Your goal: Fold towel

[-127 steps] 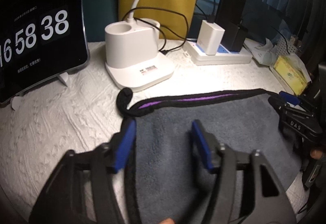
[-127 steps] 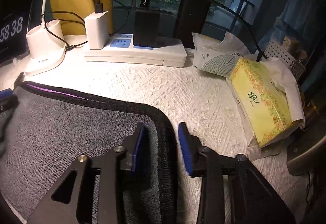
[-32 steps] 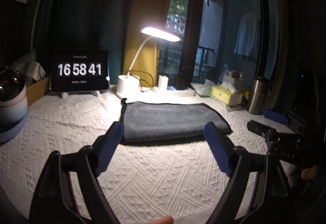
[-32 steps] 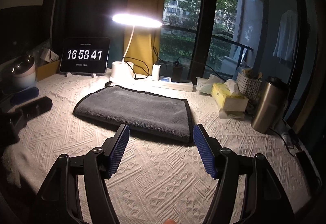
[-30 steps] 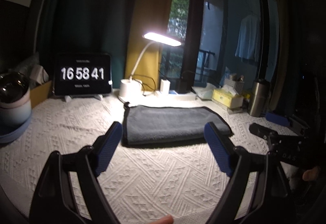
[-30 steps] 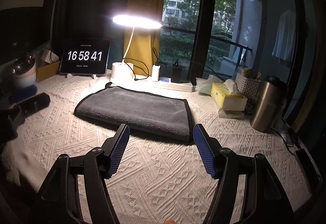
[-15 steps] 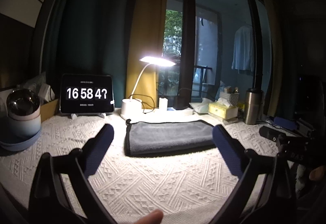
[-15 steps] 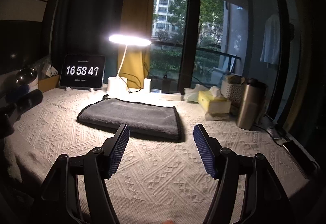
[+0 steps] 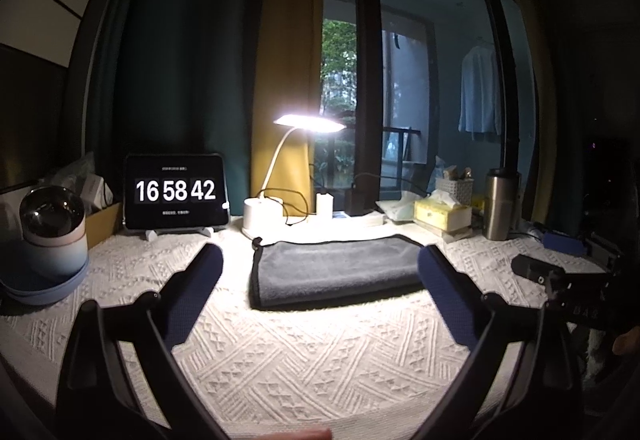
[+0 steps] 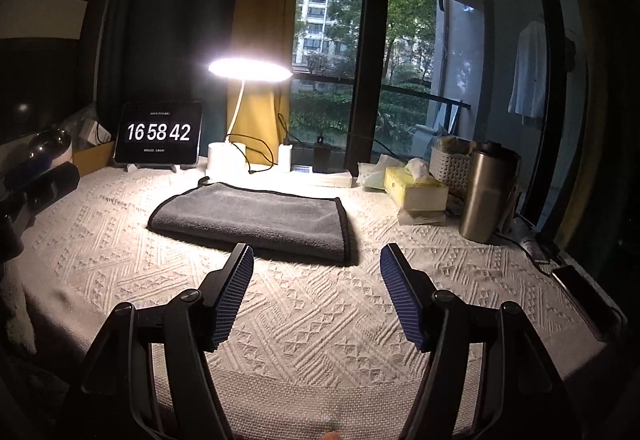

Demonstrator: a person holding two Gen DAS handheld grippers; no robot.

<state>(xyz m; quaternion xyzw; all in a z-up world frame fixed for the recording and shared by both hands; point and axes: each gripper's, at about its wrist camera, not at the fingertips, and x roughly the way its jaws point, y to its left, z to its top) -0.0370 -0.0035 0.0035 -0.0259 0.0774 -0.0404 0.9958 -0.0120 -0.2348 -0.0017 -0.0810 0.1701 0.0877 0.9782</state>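
Note:
A grey towel (image 9: 334, 270) with a black border lies folded flat on the white textured tablecloth (image 9: 304, 356) under the desk lamp; it also shows in the right wrist view (image 10: 256, 218). My left gripper (image 9: 320, 264) is open and empty, held back from the towel's near edge. My right gripper (image 10: 316, 260) is open and empty, held back near the towel's front right corner. The right gripper also shows at the right edge of the left wrist view (image 9: 560, 280).
A lit white desk lamp (image 9: 308, 124), a tablet clock (image 9: 175, 192), a power strip (image 10: 320, 176), a yellow tissue box (image 10: 416, 188) and a steel tumbler (image 10: 486, 192) line the back. A round humidifier (image 9: 48, 240) stands far left. A phone (image 10: 584, 292) lies at the right edge.
Both grippers have let go of the towel, opened wide and pulled back and up from it. The towel now lies folded on the cloth.

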